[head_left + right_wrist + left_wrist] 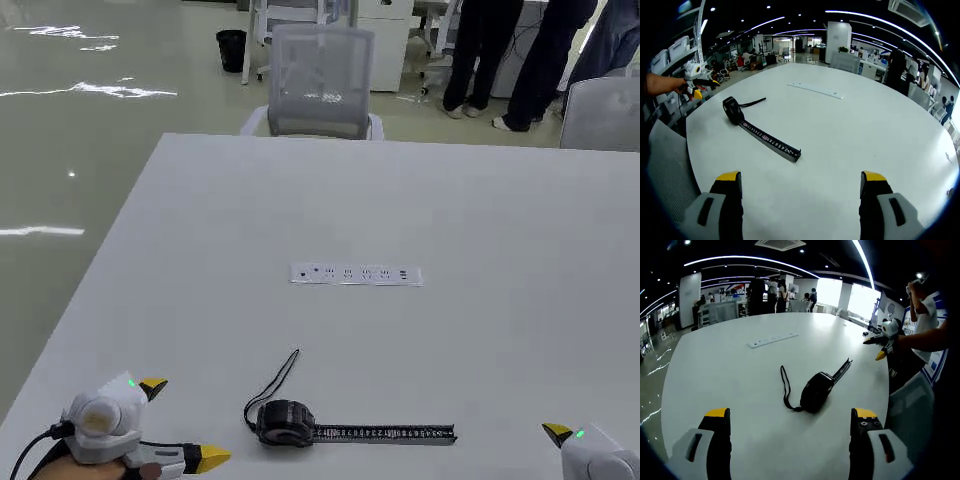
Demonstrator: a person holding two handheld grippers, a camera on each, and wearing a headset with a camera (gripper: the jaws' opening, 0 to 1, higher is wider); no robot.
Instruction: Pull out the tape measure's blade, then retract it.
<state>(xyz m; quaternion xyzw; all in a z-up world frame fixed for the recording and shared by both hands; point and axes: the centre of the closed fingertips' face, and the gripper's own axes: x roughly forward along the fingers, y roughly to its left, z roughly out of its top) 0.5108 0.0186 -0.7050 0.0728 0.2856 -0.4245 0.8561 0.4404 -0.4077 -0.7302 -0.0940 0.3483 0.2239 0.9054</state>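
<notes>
On the table (400, 200) in the head view, the tape measure (283, 421) lies with its blade (385, 434) extended rightward. Left gripper view: left gripper (790, 413) wide open, empty, housing just ahead. Right gripper view: right gripper (801, 177) wide open, empty, blade tip ahead-left.

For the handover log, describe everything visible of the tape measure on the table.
The tape measure has a black, rounded case, plastic or rubber by its look, lying on the white table. Its blade, dark with pale markings, is pulled out and lies flat, stretching toward the right tool. A thin black strap loops from the opposite end. Only the table touches it; the left tool and the right tool are open and apart from it.
</notes>
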